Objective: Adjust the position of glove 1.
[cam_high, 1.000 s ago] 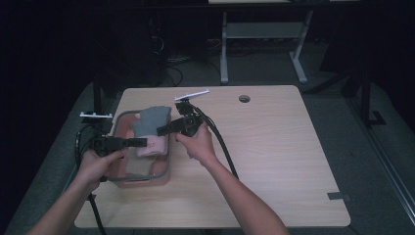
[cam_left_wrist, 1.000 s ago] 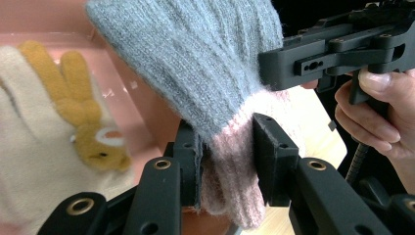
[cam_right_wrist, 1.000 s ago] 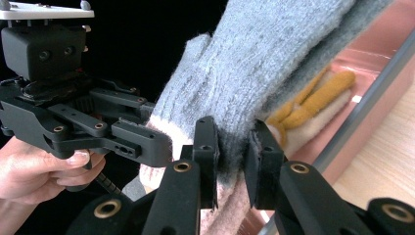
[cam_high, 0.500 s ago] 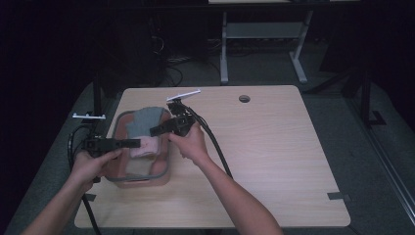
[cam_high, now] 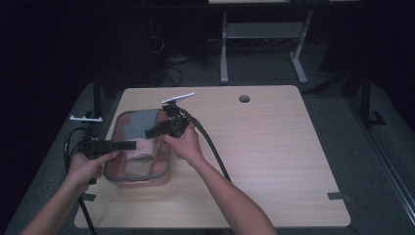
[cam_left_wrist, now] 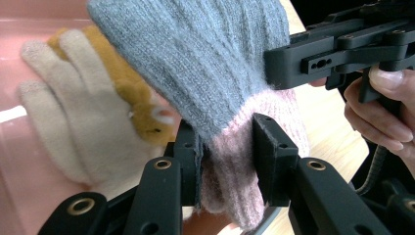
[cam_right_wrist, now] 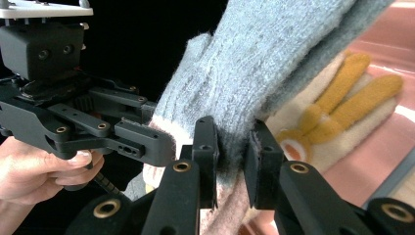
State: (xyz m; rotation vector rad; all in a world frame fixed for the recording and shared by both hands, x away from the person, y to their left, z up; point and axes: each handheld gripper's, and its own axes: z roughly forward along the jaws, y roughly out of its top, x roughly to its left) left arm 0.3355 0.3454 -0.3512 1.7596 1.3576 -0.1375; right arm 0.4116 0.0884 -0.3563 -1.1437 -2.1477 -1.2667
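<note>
Both grippers (cam_high: pixel 128 145) (cam_high: pixel 152 130) point level, fingers (cam_left_wrist: pixel 188 161) clamping the grey-pink glove (cam_left_wrist: pixel 230 98).

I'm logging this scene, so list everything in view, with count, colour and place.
Knitted glove with pink cuff: one, grey, held over the tub.
Knitted glove with orange animal trim: one, cream, lying in the tub.
Plastic tub with grey rim: one, pink, on the table's left side.
Wooden table: one, light, with a round hole near its far edge.
Left claw: black, shut on the glove's pink cuff.
Right claw: black, shut on the glove's grey part.
Hands: left hand, right hand, each holding a claw.
</note>
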